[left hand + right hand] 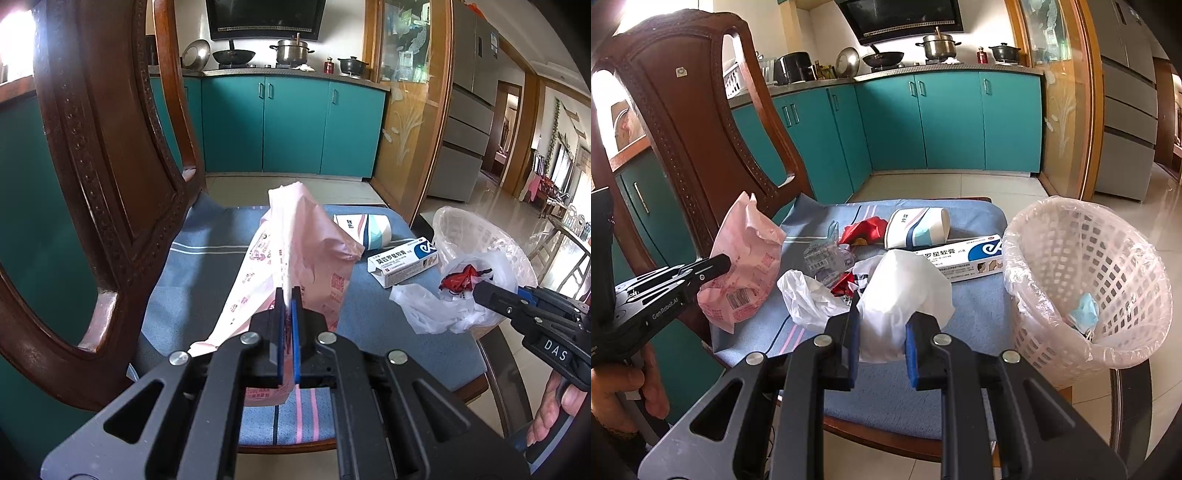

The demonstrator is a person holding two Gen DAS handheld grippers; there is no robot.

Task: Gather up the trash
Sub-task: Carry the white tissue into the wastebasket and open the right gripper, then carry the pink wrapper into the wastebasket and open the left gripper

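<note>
The left gripper had its blue pads pinched nearly together on a fold of the pink plastic bag, which stood up from the blue cushion just beside the carved chair back. The right gripper was clamped narrowly around a crumpled white plastic bag, with more white film trailing to its left. Ahead of it on the cushion lay a red wrapper, a clear crinkled wrapper, a paper cup on its side and a long ointment box touching the cup. The lined white basket stood tilted at the cushion's right edge, its mouth toward the grippers, a blue face mask inside. The chair back closed off the left; the cushion's far edge gave onto open tiled floor before teal cabinets.
</note>
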